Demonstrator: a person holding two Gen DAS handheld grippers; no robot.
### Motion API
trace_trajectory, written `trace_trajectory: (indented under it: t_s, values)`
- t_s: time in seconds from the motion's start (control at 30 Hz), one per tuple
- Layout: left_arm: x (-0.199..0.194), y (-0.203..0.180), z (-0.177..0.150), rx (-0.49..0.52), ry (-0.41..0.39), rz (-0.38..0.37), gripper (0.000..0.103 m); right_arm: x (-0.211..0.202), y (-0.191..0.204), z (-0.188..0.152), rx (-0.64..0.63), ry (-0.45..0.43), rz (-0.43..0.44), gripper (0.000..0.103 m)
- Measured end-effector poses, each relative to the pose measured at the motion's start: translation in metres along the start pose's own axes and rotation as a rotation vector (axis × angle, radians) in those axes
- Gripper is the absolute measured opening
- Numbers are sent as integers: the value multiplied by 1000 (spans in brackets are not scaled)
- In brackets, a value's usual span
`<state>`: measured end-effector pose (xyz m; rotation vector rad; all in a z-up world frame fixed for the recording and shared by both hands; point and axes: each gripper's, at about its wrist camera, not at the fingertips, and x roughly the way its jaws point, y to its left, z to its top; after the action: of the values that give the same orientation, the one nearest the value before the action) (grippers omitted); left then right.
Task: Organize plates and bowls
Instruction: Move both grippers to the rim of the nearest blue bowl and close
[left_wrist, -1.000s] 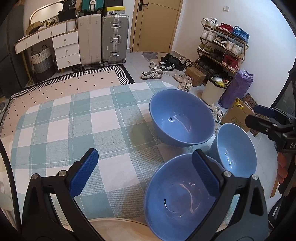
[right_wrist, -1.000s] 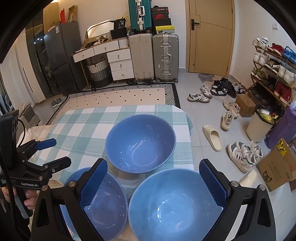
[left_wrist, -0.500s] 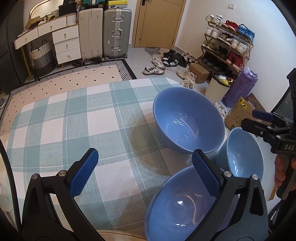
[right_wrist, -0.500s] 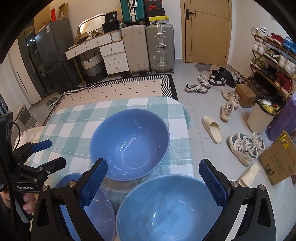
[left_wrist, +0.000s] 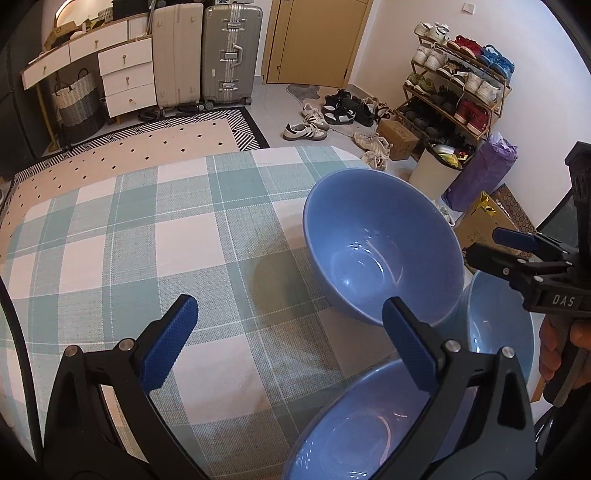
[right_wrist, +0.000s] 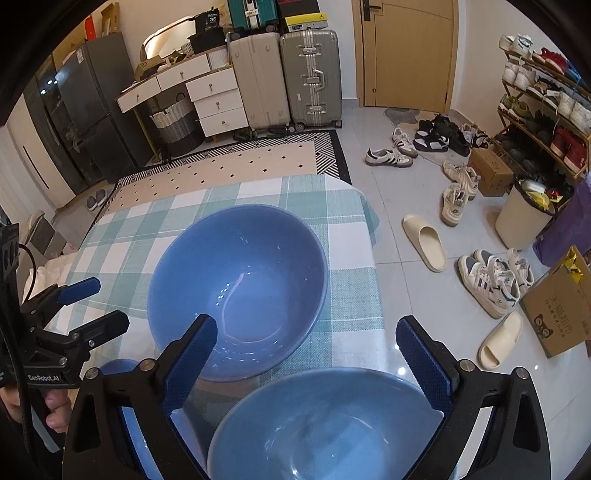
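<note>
Both my grippers were spread wide, holding nothing: left gripper (left_wrist: 288, 339) over the near-left bowl (left_wrist: 354, 424), right gripper (right_wrist: 306, 354) over the near-right bowl (right_wrist: 317, 424). The big bowl (right_wrist: 240, 288) sat just beyond on the checked tablecloth (left_wrist: 147, 229). Risk as I judged it: the near-right bowl looked close to the table's edge, so a glancing finger on its slick rim could tip it off.

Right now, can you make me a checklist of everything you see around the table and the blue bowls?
Surface: checked tablecloth covers the table.
Job's things: three empty blue bowls; far bowl, left-side bowl, right-side bowl. No plates seen.
Clutter: nothing seen on the cloth besides the bowls.
Tongs: left tongs open, holding nothing; right tongs open, holding nothing.
Cables: one black cable by the left hand.
Surroundings: suitcases, drawers, door, shoe rack, shoes and slippers on the floor, cardboard box.
</note>
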<state>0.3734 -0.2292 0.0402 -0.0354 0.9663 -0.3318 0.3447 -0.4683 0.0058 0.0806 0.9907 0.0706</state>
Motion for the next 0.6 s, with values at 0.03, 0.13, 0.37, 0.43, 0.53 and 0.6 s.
trace_trajectory:
  t_s: [0.03, 0.13, 0.37, 0.43, 0.53, 0.6]
  values:
    - [3, 0, 0, -1, 5, -3, 97, 3, -1, 1, 2, 5, 2, 95]
    - [9, 0, 2, -4, 15, -5, 93, 13, -2, 2, 5, 24, 15, 86]
    - [23, -3, 5, -3, 38, -27, 79, 28, 2, 2, 1, 43, 48, 80]
    - [26, -7, 6, 8, 46, -29, 74, 30, 4, 3, -3, 45, 52, 74]
    - [28, -10, 6, 9, 52, -37, 65, 31, 6, 2, -15, 45, 49, 67]
    - [29, -11, 7, 10, 57, -42, 59, 31, 6, 2, -18, 41, 51, 63]
